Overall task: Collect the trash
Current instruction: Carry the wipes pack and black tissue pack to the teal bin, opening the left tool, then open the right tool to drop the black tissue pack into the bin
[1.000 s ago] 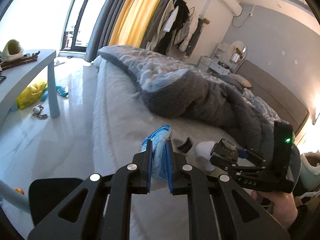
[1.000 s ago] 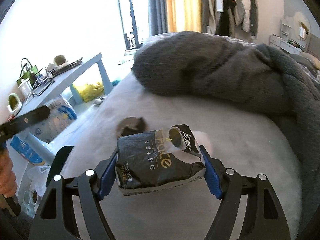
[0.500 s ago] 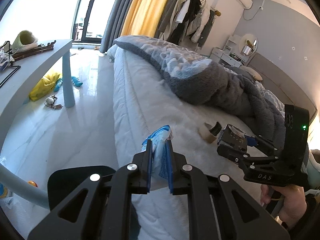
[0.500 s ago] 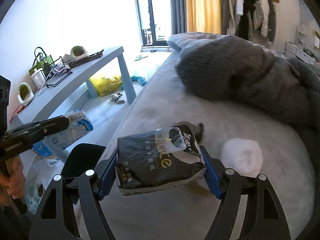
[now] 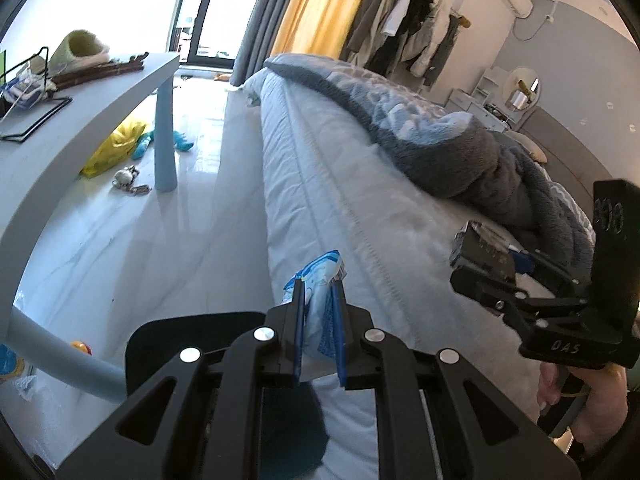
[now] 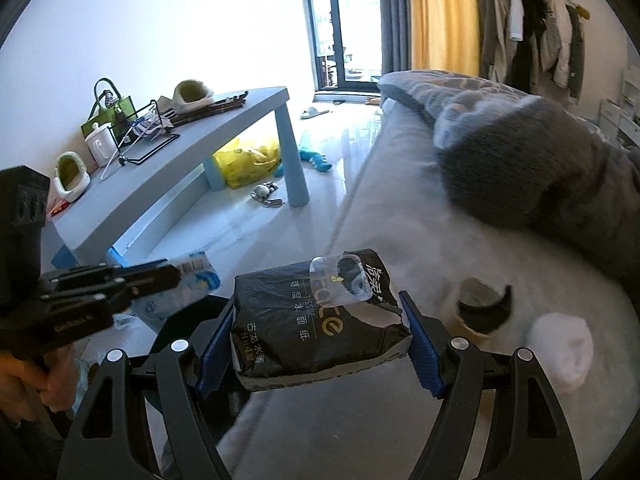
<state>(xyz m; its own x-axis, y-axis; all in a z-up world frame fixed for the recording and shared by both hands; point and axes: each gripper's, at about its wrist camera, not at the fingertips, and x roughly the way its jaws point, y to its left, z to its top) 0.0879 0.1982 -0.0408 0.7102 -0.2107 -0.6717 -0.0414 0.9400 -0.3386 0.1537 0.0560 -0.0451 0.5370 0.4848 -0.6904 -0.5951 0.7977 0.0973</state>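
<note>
My left tongs (image 5: 318,320) sit at the bottom centre of the left view, pinched nearly closed on a crumpled blue and white wrapper (image 5: 320,300) that pokes up between the blue pads; my right tongs (image 6: 316,340) sit low in the centre of the right view, spread fairly wide and clamped on both sides of a black tissue pack (image 6: 316,320) with gold and white lettering; the same pack shows in the right tongs at the right edge of the left view, above a hand (image 5: 580,396); on the bed (image 6: 400,420) at the lower right of the right view lie a cardboard roll (image 6: 482,308) with a black band and, just beside it, a white wad (image 6: 560,352); a grey blanket (image 6: 520,160) is heaped at the upper right; a blue table (image 6: 200,152) stands at the left over a yellow bag (image 6: 248,160) on the floor.
</note>
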